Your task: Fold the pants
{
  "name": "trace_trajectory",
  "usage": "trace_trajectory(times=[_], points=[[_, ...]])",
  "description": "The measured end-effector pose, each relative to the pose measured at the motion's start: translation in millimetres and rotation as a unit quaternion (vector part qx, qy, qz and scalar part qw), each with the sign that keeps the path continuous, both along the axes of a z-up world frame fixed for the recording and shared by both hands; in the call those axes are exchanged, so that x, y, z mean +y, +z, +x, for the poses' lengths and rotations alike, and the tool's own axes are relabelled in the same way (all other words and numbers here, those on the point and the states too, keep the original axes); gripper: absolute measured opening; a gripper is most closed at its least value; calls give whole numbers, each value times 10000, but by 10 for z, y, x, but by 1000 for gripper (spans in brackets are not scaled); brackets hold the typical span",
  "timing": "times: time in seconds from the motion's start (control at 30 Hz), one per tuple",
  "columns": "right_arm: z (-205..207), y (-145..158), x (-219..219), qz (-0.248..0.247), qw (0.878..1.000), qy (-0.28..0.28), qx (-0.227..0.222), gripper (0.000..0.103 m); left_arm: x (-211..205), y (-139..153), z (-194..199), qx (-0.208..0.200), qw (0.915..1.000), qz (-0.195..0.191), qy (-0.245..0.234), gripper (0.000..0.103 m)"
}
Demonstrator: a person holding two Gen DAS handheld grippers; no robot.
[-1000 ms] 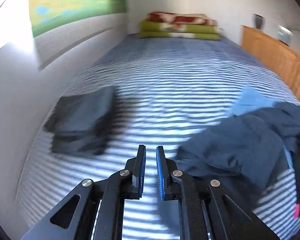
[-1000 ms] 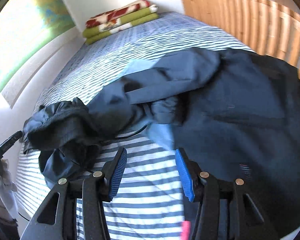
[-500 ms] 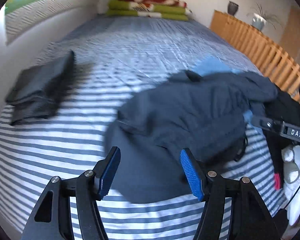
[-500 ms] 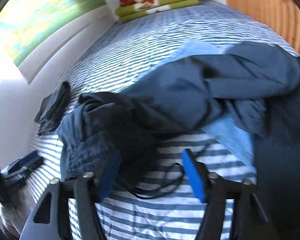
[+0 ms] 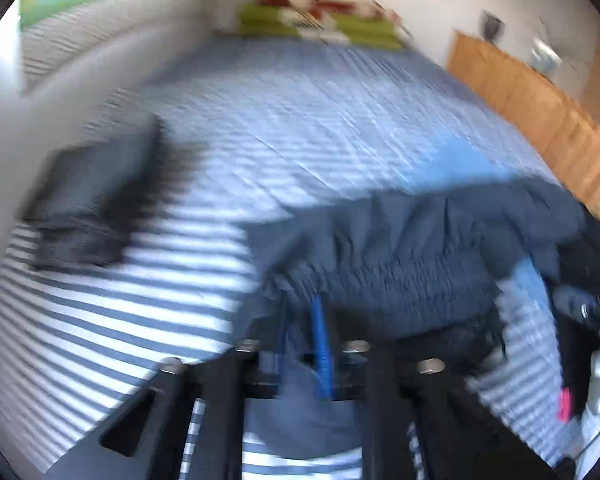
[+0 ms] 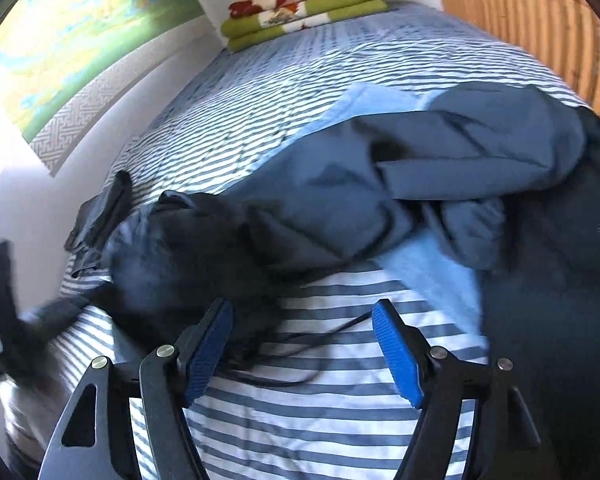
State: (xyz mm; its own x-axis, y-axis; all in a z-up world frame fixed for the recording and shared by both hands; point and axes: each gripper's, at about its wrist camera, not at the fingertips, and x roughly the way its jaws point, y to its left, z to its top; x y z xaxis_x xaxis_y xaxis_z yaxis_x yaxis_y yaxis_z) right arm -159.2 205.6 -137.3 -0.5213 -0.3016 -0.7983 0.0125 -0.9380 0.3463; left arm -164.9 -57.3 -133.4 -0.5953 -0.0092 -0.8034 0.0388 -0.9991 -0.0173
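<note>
Crumpled dark navy pants (image 5: 400, 248) lie across the striped bed (image 5: 300, 128). My left gripper (image 5: 302, 320) sits at their gathered elastic waistband, its blue pads closing tight with dark cloth pinched between them. In the right wrist view the same pants (image 6: 340, 208) stretch from the bunched waist at the left towards the right. My right gripper (image 6: 300, 344) hovers open over bare striped sheet just in front of them. A black drawstring (image 6: 324, 332) trails between its fingers, and its left pad nearly touches the waist fabric. The left gripper (image 6: 4, 300) shows there as a dark blur at the far left.
A folded dark garment (image 5: 88, 200) lies near the wall on the left. A light blue cloth (image 6: 420, 268) sits under the pants and another dark garment (image 6: 560, 300) to the right. Folded green and red blankets (image 6: 300, 4) lie at the head; a wooden rail (image 6: 520, 20) borders the right side.
The left gripper opened, dropped onto the pants' waistband and closed on it. The right gripper widened and slid left along the bed's front towards the waist.
</note>
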Motion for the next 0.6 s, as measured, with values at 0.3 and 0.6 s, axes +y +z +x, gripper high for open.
trace_trajectory(times=[0.3, 0.6], points=[[-144, -286, -388, 39, 9987, 483, -164, 69, -781, 194, 218, -56, 9984, 341, 447, 19], [-268, -389, -760, 538, 9953, 805, -99, 69, 506, -485, 150, -343, 9893, -1098, -902, 89]])
